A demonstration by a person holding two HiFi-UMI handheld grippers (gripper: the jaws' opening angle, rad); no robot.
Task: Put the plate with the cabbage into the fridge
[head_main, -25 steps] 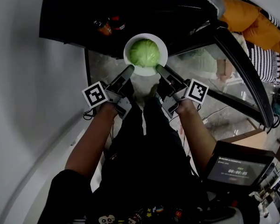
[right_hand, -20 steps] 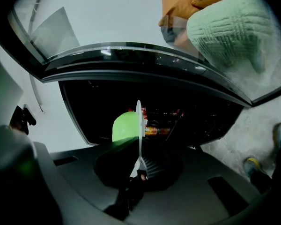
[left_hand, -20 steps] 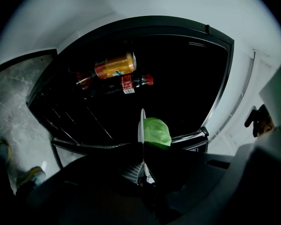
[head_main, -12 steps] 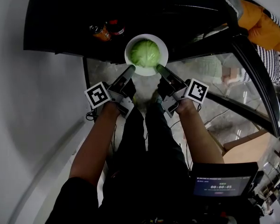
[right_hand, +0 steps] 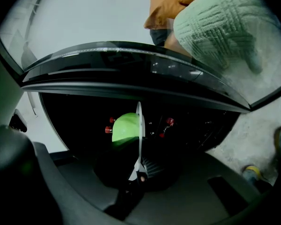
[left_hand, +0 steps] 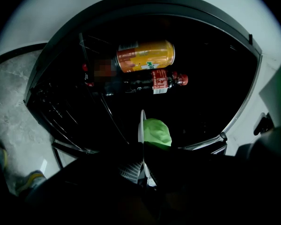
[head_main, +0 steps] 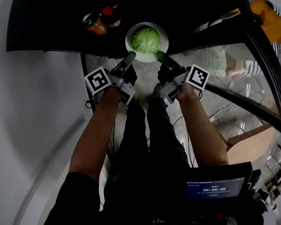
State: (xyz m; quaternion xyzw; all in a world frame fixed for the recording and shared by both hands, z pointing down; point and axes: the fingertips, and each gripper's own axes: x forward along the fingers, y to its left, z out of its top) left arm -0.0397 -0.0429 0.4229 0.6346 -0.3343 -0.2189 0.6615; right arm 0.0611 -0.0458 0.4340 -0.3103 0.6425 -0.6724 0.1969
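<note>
Step in hand: carrying plate (head_main: 164, 46) into fridge (head_main: 47, 22).
- Plate sits upper centre of head view, at dark fridge opening, not yet set down.
- Left gripper (head_main: 130, 57): jaws clamped on plate's left rim.
- Right gripper (head_main: 159, 56): jaws clamped on right rim.
- I'd hold both ends level and advance together, or cabbage (head_main: 146, 39) may roll.

Contents:
- Plate: one green cabbage, centred.
- Fridge: orange can (head_main: 92, 23) and red-capped bottle (head_main: 110, 14), upper left of plate.
- Rest of interior too dark to read.
</note>
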